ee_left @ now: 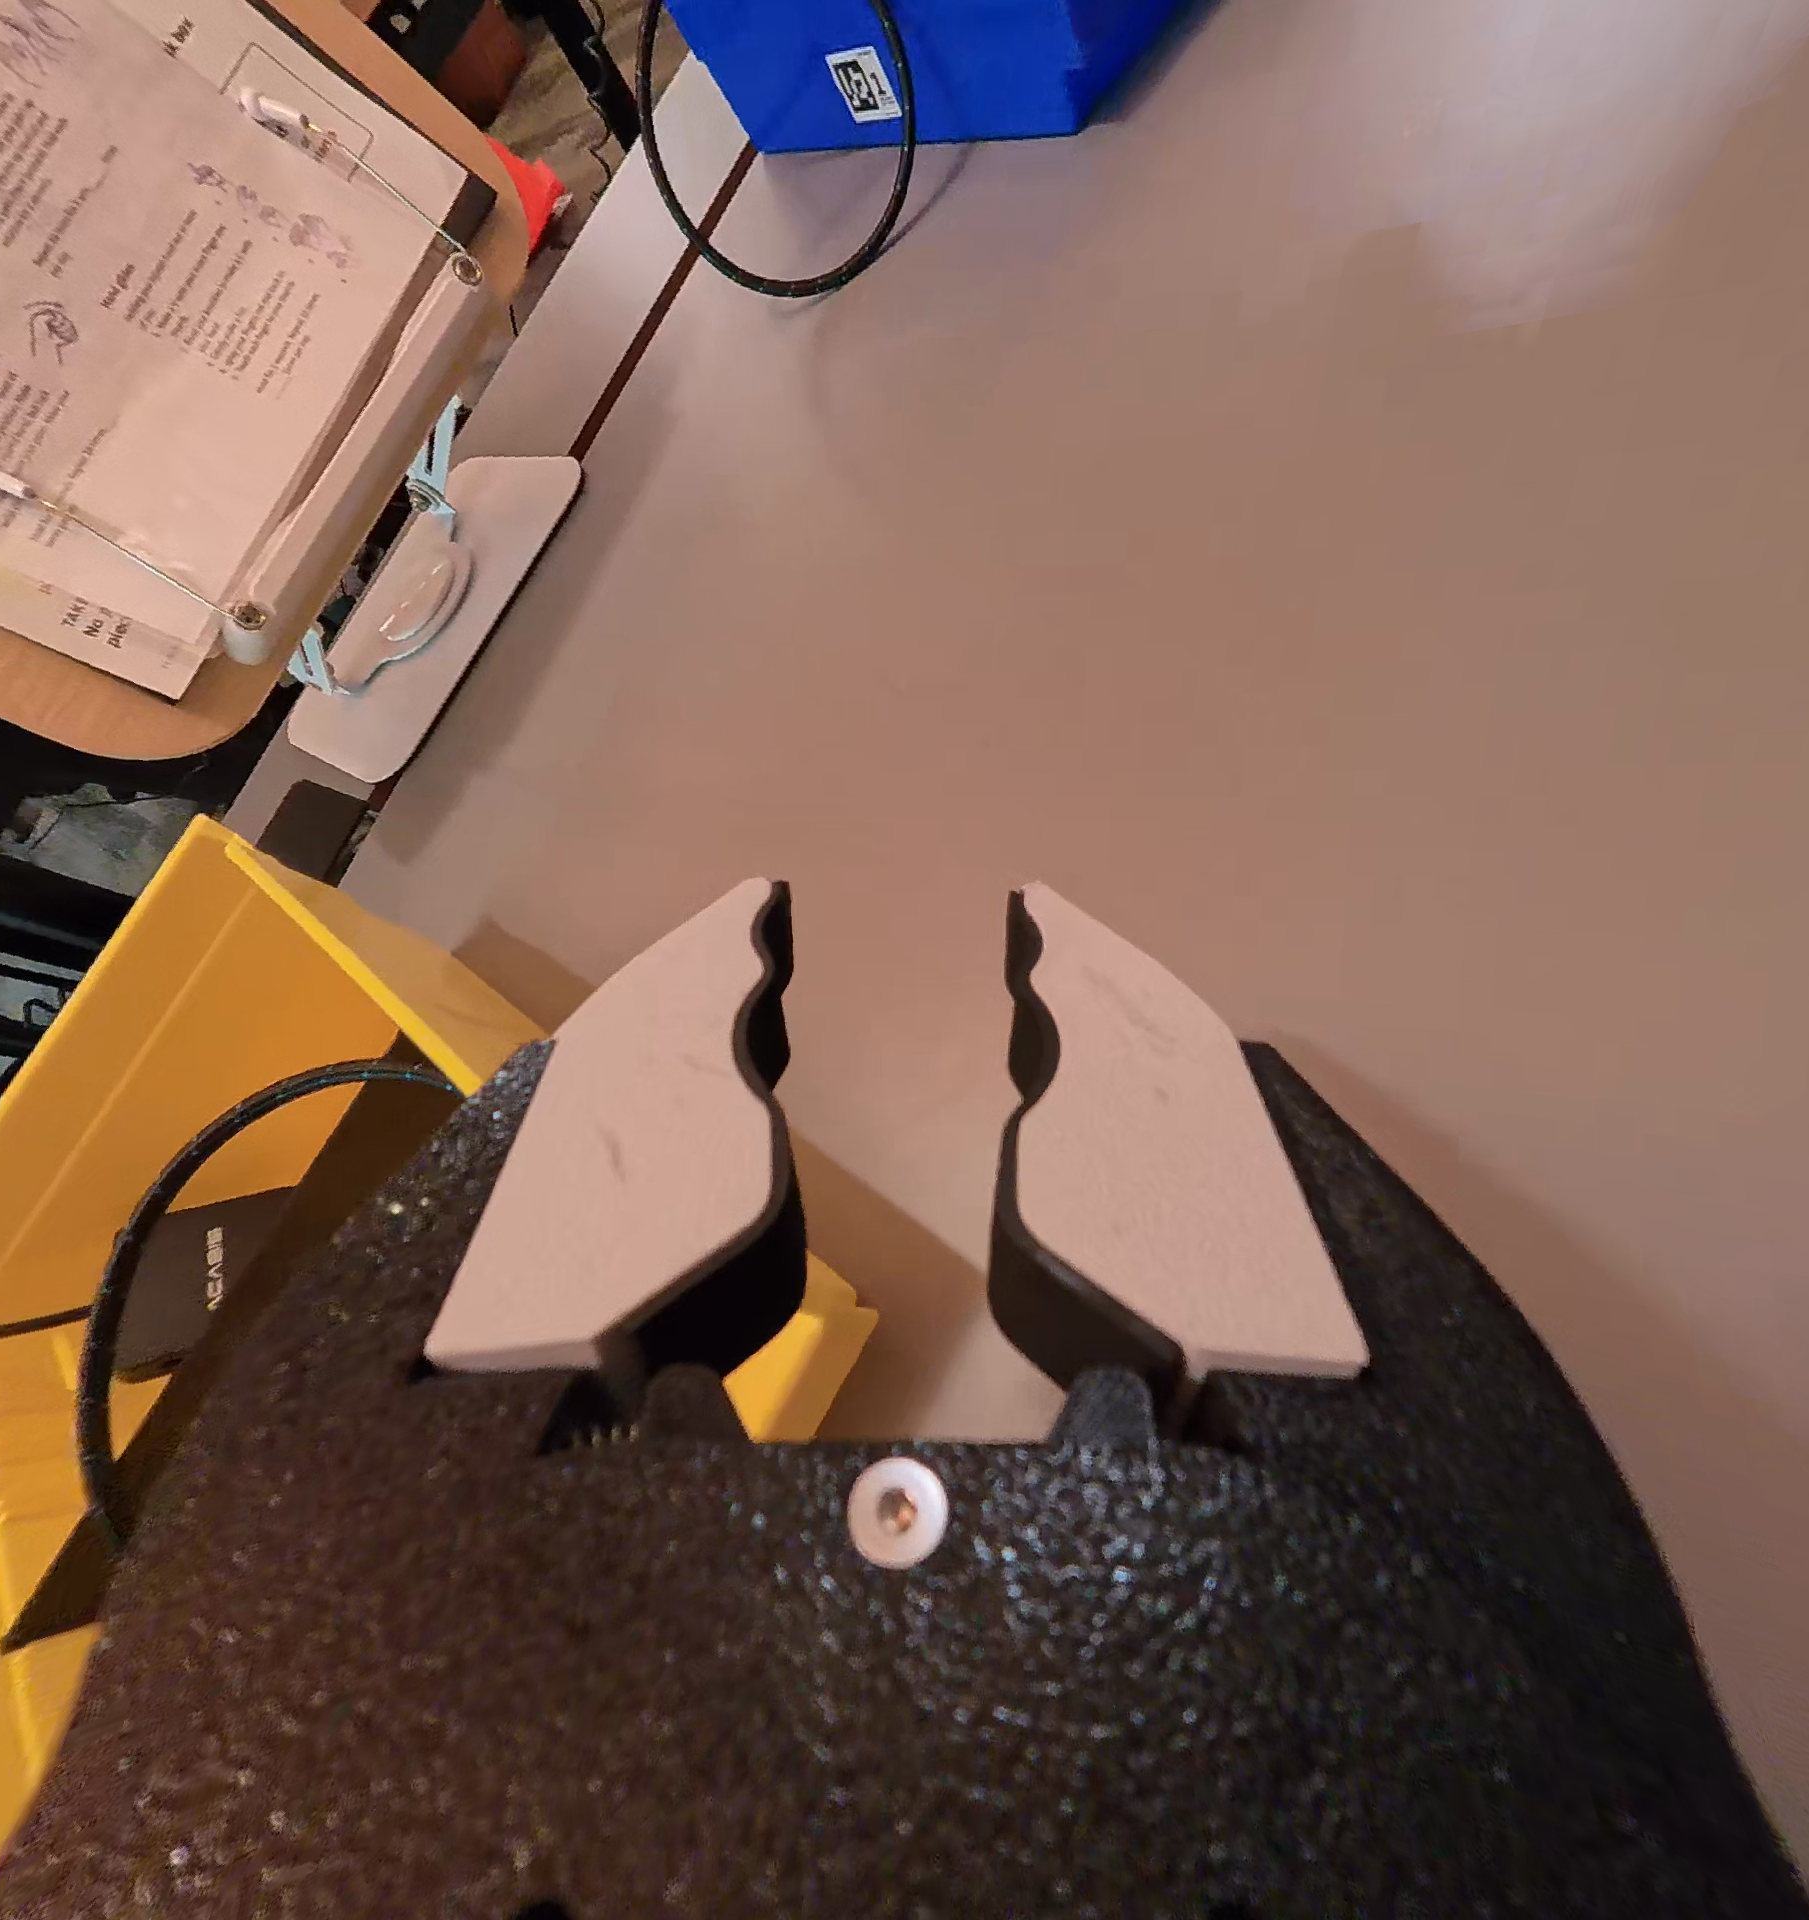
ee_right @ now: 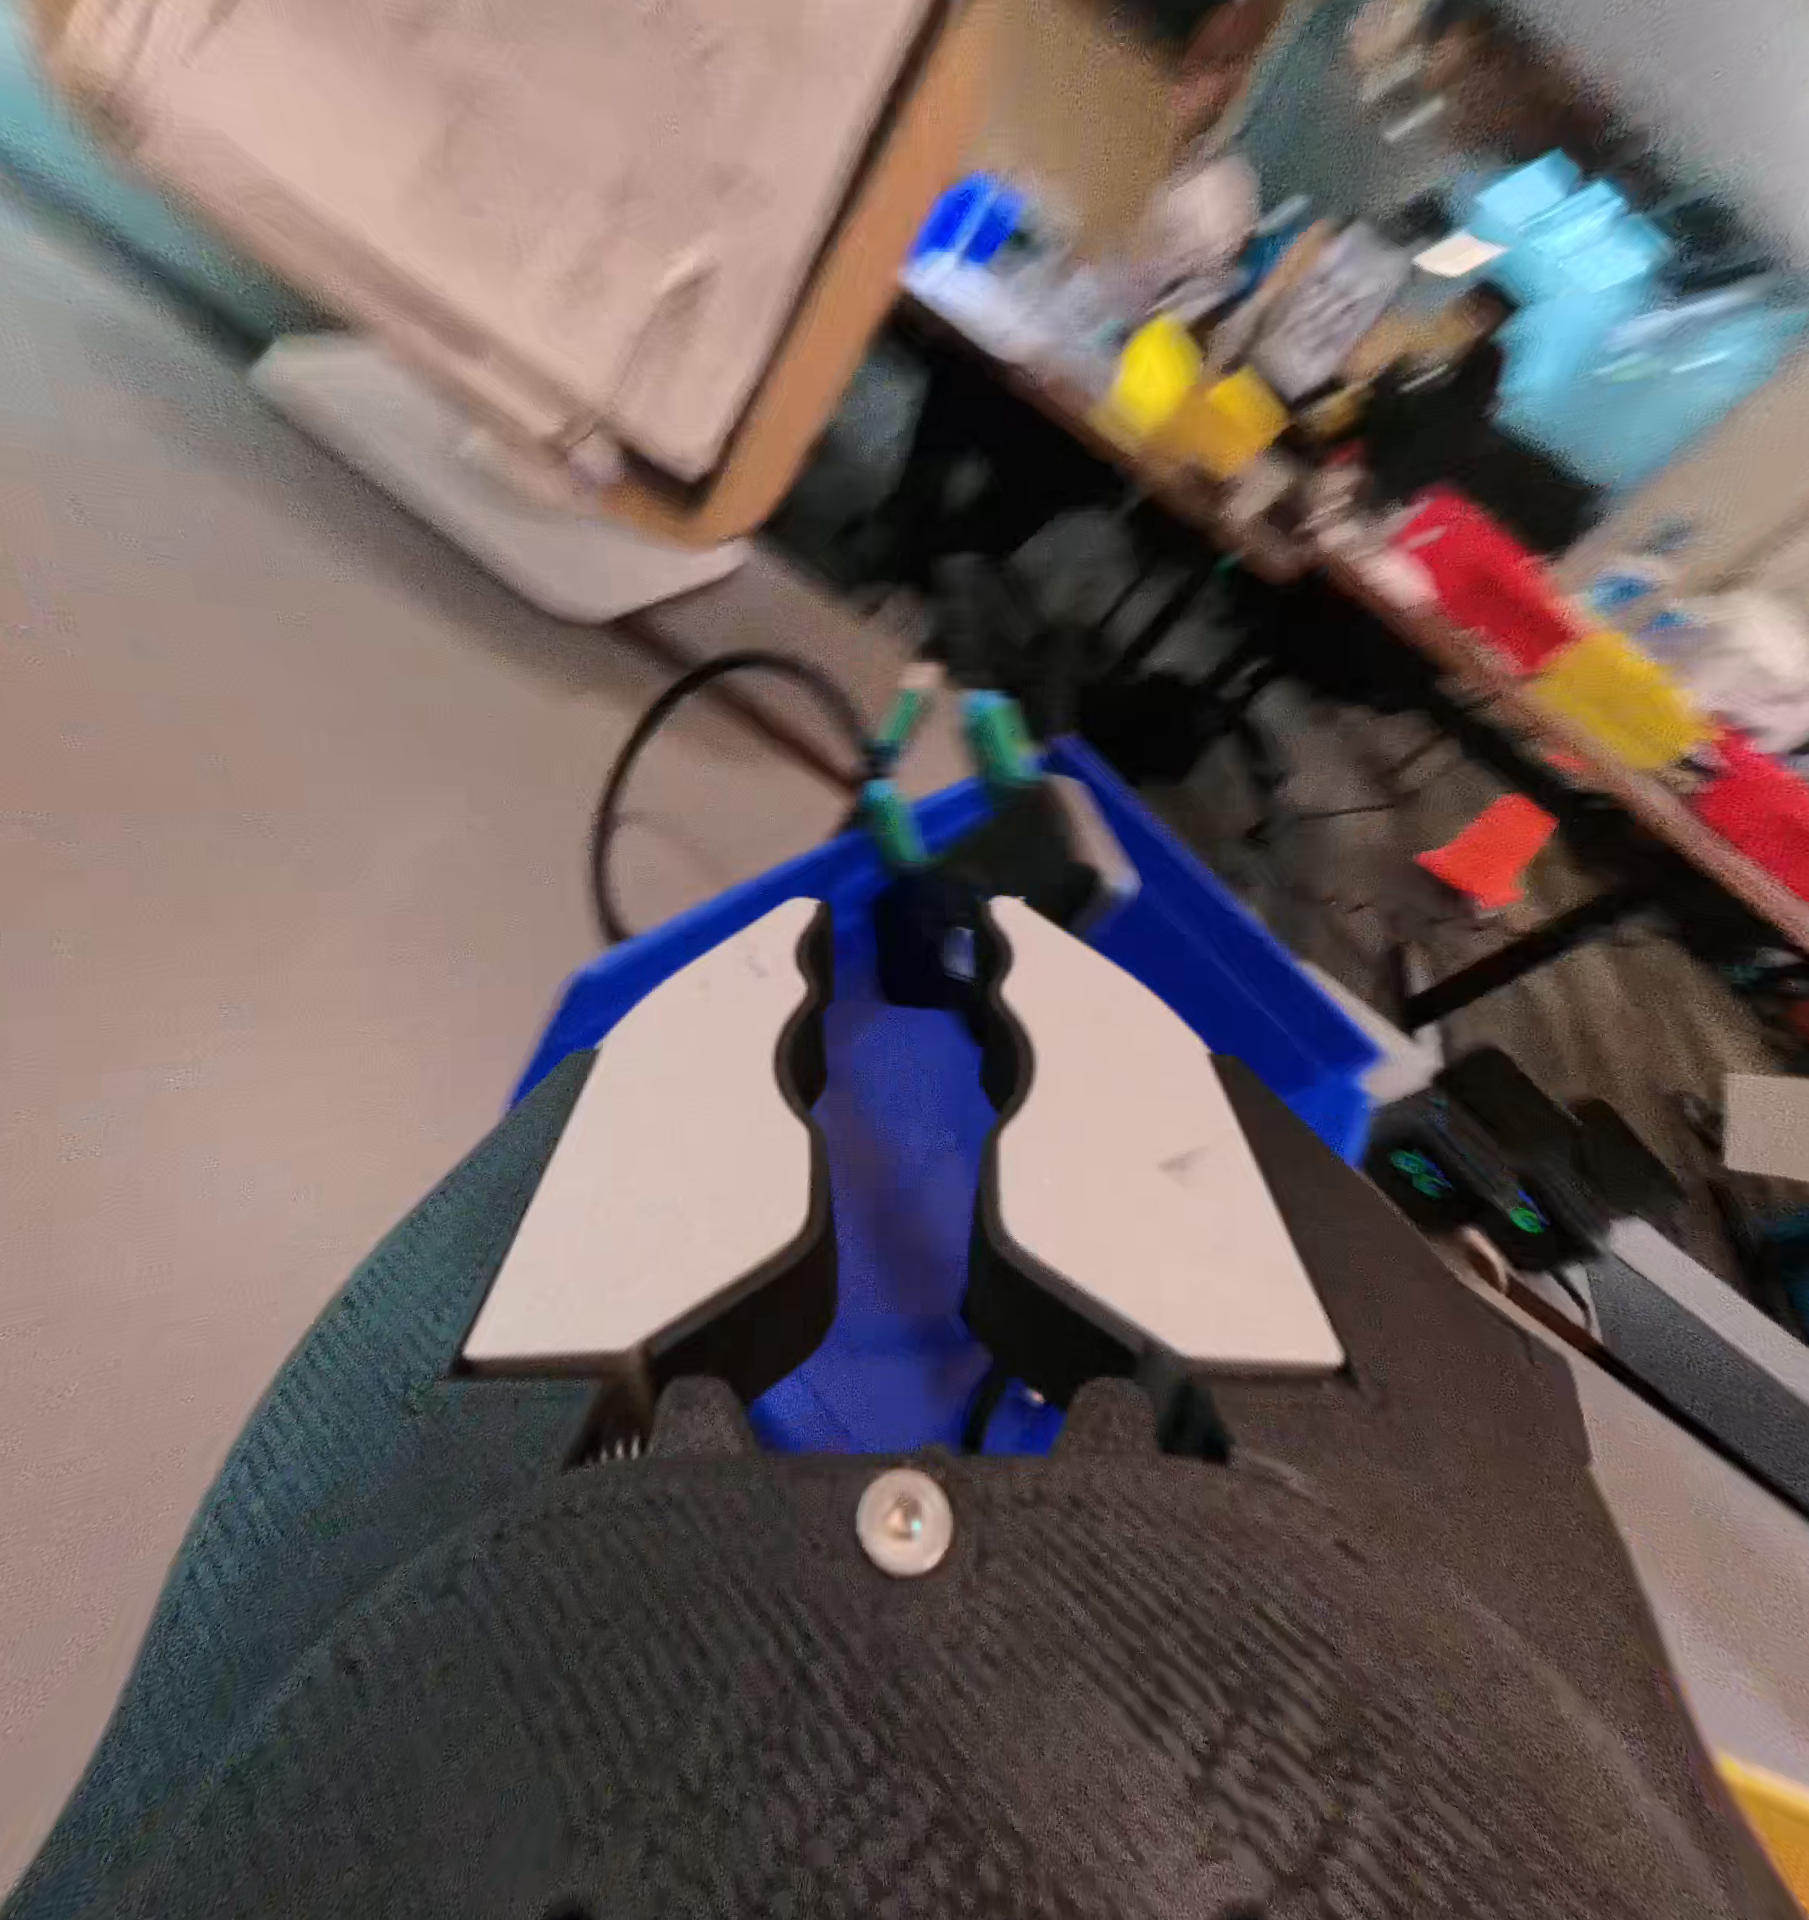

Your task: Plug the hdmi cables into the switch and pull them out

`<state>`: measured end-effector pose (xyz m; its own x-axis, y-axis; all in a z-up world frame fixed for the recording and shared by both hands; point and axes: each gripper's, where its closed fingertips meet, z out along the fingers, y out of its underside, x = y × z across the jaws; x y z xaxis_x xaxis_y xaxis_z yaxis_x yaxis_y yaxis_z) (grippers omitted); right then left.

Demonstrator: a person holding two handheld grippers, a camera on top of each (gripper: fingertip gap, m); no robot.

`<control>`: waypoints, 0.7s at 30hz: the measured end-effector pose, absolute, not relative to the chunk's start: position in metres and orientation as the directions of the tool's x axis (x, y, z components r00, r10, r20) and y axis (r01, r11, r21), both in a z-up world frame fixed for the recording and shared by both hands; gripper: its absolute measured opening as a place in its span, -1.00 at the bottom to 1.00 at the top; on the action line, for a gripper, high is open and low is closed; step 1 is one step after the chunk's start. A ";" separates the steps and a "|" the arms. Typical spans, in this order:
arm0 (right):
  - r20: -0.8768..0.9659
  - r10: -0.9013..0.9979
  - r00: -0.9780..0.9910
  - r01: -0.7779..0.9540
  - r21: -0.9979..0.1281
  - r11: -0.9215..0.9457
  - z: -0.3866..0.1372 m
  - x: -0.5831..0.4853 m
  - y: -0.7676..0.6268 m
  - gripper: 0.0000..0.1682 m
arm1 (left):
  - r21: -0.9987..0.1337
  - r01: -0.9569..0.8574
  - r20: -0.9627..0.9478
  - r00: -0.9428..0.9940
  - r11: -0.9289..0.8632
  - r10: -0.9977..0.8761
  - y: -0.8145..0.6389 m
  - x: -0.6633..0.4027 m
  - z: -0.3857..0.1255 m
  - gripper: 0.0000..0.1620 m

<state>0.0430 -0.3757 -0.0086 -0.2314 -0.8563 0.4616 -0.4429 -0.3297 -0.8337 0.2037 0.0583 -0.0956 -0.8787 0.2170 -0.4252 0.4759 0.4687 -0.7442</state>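
Hovering over bare tabletop (ee_left: 1295,623), the left gripper (ee_left: 900,894) has its jaws spread wide with nothing between them. Behind it to its left sits a yellow bin (ee_left: 204,1039) holding a flat black box (ee_left: 204,1278), probably the switch, under a looping black cable (ee_left: 287,1091). A blue bin (ee_left: 941,73) lies well ahead.

Seen through heavy blur, the right gripper (ee_right: 905,914) points into the blue bin (ee_right: 1222,966), jaws narrowed but not closed, flanking a dark cable end (ee_right: 926,956) without clearly touching it. Green-capped plugs (ee_right: 993,738) lie just beyond the tips, their long axes running roughly away from the gripper. The right gripper is nearer the cables, the left nearer the switch.
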 end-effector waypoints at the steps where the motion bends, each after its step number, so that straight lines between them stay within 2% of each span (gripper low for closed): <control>1: 0.499 -0.851 -0.164 -0.542 -0.766 -0.345 -0.018 0.061 -0.369 -0.63 | -0.746 0.473 -0.418 -0.881 0.468 0.224 0.058 0.202 -0.097 -0.52; 4: 0.551 -0.834 -0.008 -0.698 -0.601 -0.390 -0.037 0.117 -0.360 -0.59 | -0.728 0.488 -0.418 -0.873 0.482 0.252 0.060 0.199 -0.103 -0.52; 9: 0.530 -0.846 -0.064 -0.902 -0.393 -0.178 -0.065 0.160 -0.402 -0.55 | -0.726 0.477 -0.400 -0.879 0.495 0.260 0.064 0.204 -0.107 -0.52; 15: 0.506 -0.848 -0.157 -0.904 -0.419 -0.083 -0.080 0.177 -0.434 -0.57 | -0.763 0.432 -0.349 -0.902 0.481 0.255 0.068 0.211 -0.111 -0.52; 18: 0.627 -0.778 -0.052 -0.927 -0.320 -0.196 -0.086 0.179 -0.441 -0.54 | -0.774 0.415 -0.318 -0.908 0.478 0.273 0.067 0.209 -0.114 -0.52; 19: 0.657 -0.753 -0.039 -0.932 -0.296 -0.210 -0.086 0.178 -0.445 -0.57 | -0.772 0.414 -0.313 -0.908 0.483 0.279 0.067 0.208 -0.117 -0.52; 21: 0.709 -0.705 -0.024 -0.931 -0.273 -0.243 -0.080 0.178 -0.452 -0.81 | -0.763 0.417 -0.310 -0.907 0.494 0.286 0.067 0.209 -0.121 -0.53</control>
